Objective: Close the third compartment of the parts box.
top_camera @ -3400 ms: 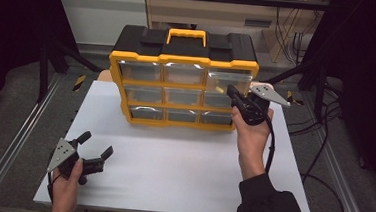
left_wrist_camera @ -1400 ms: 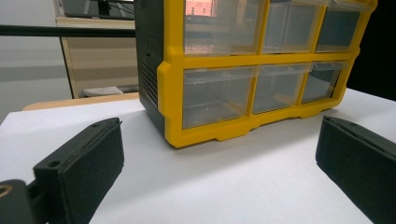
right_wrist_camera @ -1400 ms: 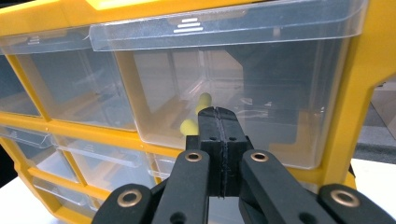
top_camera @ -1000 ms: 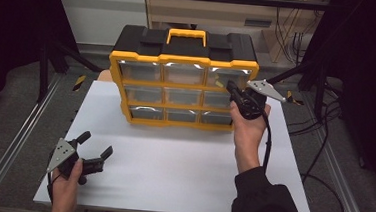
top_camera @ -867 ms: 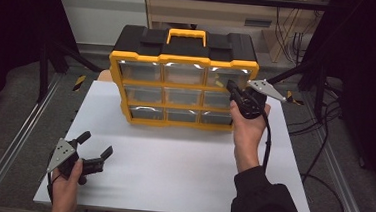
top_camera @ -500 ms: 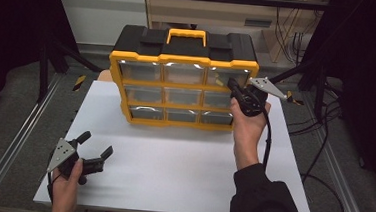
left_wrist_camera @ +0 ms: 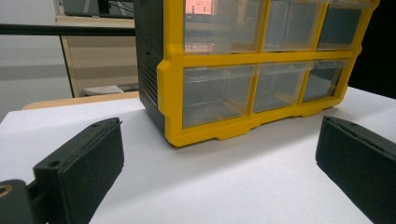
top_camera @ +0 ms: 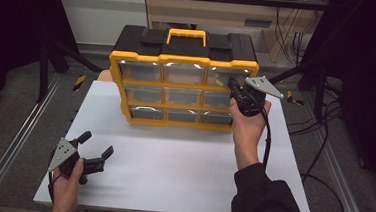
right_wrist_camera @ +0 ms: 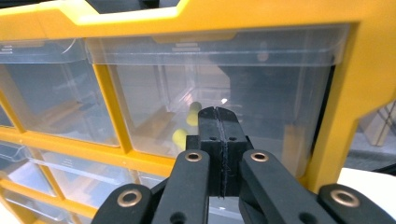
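- Standing on a white bench (top_camera: 182,160) is a yellow-framed black plastic organiser box (top_camera: 182,80) with a yellow carry handle on top and three rows of three clear drawers across its front.
- At the top right of that front sits the clear plastic top-right drawer (right_wrist_camera: 219,88), closed flush in its frame, with small pale yellow pieces (right_wrist_camera: 187,126) dimly visible inside.
- Held just in front of this drawer is the right tool (right_wrist_camera: 219,116), its two black jaws pressed together with nothing between them; from the high view the same right tool (top_camera: 233,85) sits at the drawer's face, though I cannot tell whether it touches.
- Resting low near the front left corner of the bench, well apart from the box, is the left tool (top_camera: 95,149), its jaws spread wide and holding nothing.
- Judging by its thin see-through walls, the drawer should be light, stiff and rather slick, and likely to crack if squeezed hard.
- The best hold is probably the moulded lip along the drawer's top edge (right_wrist_camera: 210,46), hooked or pinched and drawn straight outward.
- The box looks bulky enough to stay put, though a sticky drawer could drag it forward on the smooth bench.
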A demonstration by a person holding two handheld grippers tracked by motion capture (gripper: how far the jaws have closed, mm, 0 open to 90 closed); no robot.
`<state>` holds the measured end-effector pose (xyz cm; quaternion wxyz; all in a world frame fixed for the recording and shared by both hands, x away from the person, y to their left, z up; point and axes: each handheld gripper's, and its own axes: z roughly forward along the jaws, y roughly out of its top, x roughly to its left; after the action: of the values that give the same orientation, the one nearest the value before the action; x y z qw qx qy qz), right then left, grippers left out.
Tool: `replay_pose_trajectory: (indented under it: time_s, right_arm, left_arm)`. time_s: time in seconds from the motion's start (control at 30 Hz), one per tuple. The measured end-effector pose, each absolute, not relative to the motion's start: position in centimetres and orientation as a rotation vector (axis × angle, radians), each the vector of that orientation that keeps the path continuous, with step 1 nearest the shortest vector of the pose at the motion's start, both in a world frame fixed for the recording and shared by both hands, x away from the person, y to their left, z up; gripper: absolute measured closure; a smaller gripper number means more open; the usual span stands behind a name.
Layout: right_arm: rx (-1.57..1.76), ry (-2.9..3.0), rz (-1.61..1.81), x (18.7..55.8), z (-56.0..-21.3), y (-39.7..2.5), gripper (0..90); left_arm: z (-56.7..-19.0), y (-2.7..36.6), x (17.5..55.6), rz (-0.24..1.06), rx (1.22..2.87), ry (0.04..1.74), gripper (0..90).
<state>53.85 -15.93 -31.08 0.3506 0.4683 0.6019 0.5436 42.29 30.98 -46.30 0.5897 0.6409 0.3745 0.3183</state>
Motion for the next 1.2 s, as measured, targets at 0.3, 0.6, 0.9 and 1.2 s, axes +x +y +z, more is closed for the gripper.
replay_pose_trajectory:
  time_s: [0.3, 0.6, 0.9, 1.2]
  right_arm:
    - [1.177, 1.572, 1.372, 53.4, -30.6, -15.8, 90.0]
    - [1.081, 1.607, 1.326, 52.2, -30.2, -15.9, 90.0]
    - [1.024, 1.625, 1.287, 51.1, -29.7, -16.1, 90.0]
    - [1.022, 1.621, 1.297, 50.4, -29.2, -16.6, 90.0]
  left_arm:
    - [-46.3, 30.9, 42.3, 0.739, 1.487, 0.871, 0.9]
    - [-46.4, 30.9, 42.2, 0.744, 1.501, 0.868, 0.9]
    - [-46.3, 30.9, 42.1, 0.739, 1.499, 0.863, 0.8]
    - [-46.3, 30.9, 42.1, 0.734, 1.489, 0.863, 0.9]
